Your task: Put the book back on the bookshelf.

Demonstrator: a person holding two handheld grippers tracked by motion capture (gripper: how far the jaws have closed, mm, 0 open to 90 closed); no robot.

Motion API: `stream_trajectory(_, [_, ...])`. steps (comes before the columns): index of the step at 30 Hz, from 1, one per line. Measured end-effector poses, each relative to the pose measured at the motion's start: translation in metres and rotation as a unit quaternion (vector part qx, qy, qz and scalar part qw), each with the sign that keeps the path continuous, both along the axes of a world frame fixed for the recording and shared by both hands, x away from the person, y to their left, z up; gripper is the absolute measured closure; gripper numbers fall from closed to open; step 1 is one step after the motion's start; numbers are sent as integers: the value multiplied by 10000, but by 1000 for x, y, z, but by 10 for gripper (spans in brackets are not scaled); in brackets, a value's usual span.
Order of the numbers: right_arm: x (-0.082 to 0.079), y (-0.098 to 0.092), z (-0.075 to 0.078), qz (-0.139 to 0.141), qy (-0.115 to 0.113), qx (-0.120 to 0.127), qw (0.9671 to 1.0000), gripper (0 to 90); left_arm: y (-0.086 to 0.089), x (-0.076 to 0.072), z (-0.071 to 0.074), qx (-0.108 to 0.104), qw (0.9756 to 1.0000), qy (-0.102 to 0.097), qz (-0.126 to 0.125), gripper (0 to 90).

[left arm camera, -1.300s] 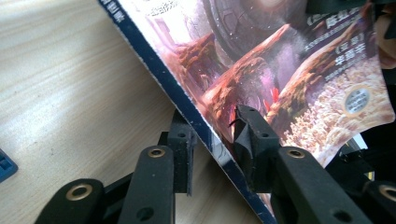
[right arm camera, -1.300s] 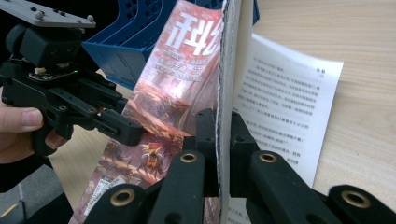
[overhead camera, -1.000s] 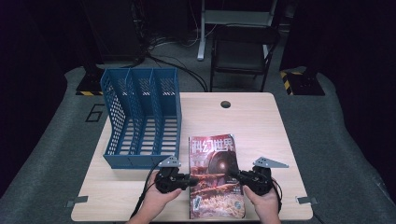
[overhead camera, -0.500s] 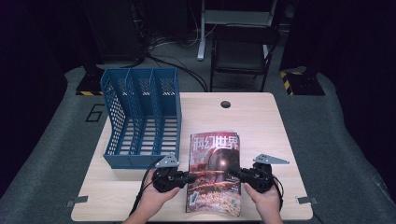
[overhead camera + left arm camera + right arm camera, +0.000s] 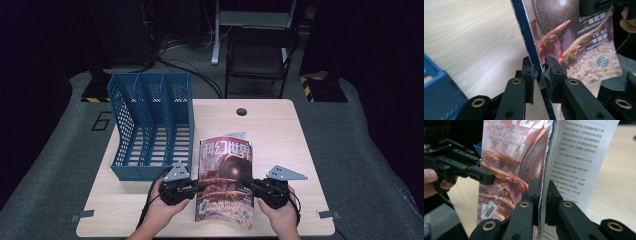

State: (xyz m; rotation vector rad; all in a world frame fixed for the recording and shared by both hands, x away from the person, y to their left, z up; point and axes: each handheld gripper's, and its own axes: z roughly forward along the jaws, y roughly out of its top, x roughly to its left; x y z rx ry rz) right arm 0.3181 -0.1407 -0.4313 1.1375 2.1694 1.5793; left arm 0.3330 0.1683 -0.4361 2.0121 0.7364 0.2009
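Magazine (image 5: 225, 182) held over the table (image 5: 280, 130), both grippers clamped.
Left gripper (image 5: 200, 187) pinched its spine edge, right gripper (image 5: 245, 182) its page edge; blue file rack (image 5: 150, 127) alongside, compartments bare.

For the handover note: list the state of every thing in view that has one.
Red-covered paperback magazine: lifted, gripped at both side edges, back pages hanging loose.
Left gripper: shut on its spine edge.
Right gripper: shut on its open edge.
Blue plastic mesh file rack: upright, compartments empty.
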Motion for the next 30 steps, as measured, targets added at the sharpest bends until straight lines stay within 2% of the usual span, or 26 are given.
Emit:
stream_trajectory(1, [-4, 3, 3, 2, -260, -85, 9996, 864, 1, -1, 3, 37, 9999, -159, 40, 785])
stream_trajectory(2, [-4, 3, 3, 2, -260, -85, 9996, 864, 1, -1, 3, 37, 9999, -159, 40, 784])
stream_trajectory(3, [-6, 4, 5, -22, -370, -141, 9992, 865, 1, -2, 4, 48, 9997, -212, 82, 784])
stream_trajectory(4, [-9, 7, 7, -43, -564, -196, 9982, 866, 0, -3, 5, 106, 9993, -349, 107, 781])
stream_trajectory(5, [-10, 9, 8, -37, -679, -232, 9974, 867, 0, -3, 5, 106, 9993, -349, 107, 778])
stream_trajectory(6, [-13, 10, 9, -41, -721, -241, 9971, 868, 1, -3, 6, 112, 9994, -325, 95, 776])
stream_trajectory(7, [-14, 11, 9, -23, -806, -266, 9964, 869, 2, -2, 6, 14, 9997, -220, 105, 773])
stream_trajectory(10, [-17, 12, 12, 61, -923, -289, 9953, 871, 6, 5, 6, -231, 9996, 184, -41, 755])
stream_trajectory(12, [-17, 11, 13, 135, -946, -208, 9952, 871, 7, 8, 5, -326, 9989, 342, -76, 734])
stream_trajectory(13, [-17, 11, 14, 176, -917, -167, 9955, 871, 6, 11, 4, -296, 9987, 417, -66, 724])
stream_trajectory(18, [-18, 9, 14, 199, -912, -84, 9956, 871, 5, 15, 2, -305, 9980, 559, -51, 704])
stream_trajectory(19, [-18, 8, 14, 209, -905, -84, 9956, 871, 6, 17, 3, -309, 9981, 525, -60, 703])
stream_trajectory(21, [-19, 6, 15, 261, -922, 4, 9954, 872, 8, 19, 4, -437, 9976, 532, -6, 698])
stream_trajectory(25, [-19, 5, 15, 321, -925, 24, 9952, 871, 13, 22, 8, -668, 9962, 537, 127, 693])
stream_trajectory(30, [-18, 6, 13, 320, -901, -30, 9954, 871, 17, 23, 12, -769, 9952, 590, 119, 724])
